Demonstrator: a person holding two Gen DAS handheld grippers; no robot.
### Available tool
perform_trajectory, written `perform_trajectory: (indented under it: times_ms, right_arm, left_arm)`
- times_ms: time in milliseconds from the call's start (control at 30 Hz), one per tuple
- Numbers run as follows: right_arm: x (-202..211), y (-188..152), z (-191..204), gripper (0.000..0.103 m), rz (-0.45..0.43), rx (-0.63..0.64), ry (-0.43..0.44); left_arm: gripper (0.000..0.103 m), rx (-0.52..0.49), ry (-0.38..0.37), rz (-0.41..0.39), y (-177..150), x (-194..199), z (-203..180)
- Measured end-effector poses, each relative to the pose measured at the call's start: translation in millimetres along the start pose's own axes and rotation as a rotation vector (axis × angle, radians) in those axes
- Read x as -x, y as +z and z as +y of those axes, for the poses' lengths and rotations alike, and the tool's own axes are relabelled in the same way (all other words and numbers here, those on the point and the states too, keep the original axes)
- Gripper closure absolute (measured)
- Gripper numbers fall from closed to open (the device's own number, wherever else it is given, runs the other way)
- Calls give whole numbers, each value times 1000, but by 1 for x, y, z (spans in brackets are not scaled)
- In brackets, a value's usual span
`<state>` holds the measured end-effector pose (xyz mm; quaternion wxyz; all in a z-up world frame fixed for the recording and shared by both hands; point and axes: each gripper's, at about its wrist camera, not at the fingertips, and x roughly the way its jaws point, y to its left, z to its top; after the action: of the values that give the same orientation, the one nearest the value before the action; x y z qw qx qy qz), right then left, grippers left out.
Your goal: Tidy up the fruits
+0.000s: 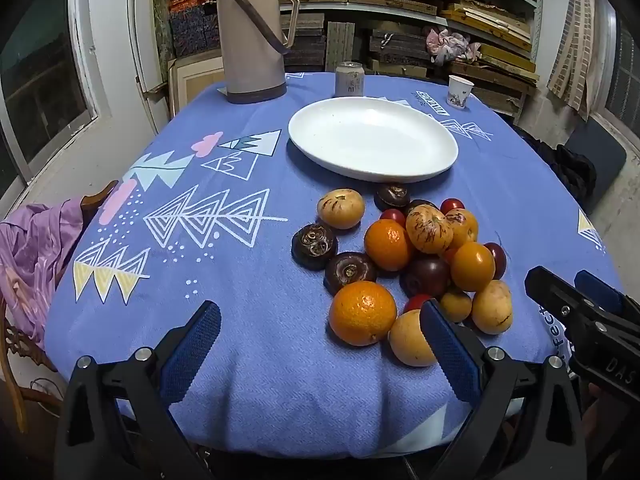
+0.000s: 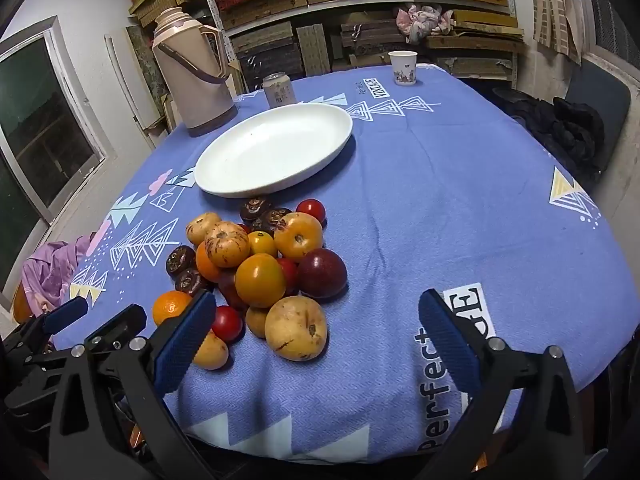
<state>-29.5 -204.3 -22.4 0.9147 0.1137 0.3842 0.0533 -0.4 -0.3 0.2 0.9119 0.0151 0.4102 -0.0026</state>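
A pile of fruit (image 1: 416, 256) lies on the blue tablecloth: oranges, yellow streaked fruits, dark purple round ones and small red ones; it also shows in the right wrist view (image 2: 260, 272). An empty white oval plate (image 1: 372, 138) sits just beyond the pile and also shows in the right wrist view (image 2: 272, 148). My left gripper (image 1: 320, 334) is open and empty at the near table edge, left of the pile, its right finger beside a yellow fruit (image 1: 408, 344). My right gripper (image 2: 316, 328) is open and empty, with a yellow fruit (image 2: 296, 328) between its fingers' line of sight.
A beige thermos (image 1: 252, 36), a drink can (image 1: 349, 79) and a paper cup (image 1: 459, 92) stand at the far side of the table. Purple cloth on a wooden chair (image 1: 32, 256) is at the left. Shelves of boxes fill the background.
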Motion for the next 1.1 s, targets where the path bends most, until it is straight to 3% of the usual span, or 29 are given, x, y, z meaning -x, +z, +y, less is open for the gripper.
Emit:
perform_trajectory:
  times_ms: [1100]
  right_arm:
    - [-7,0,6,4,13,9,6]
  left_arm:
    - [3,19,-29,13,-2,-2,4]
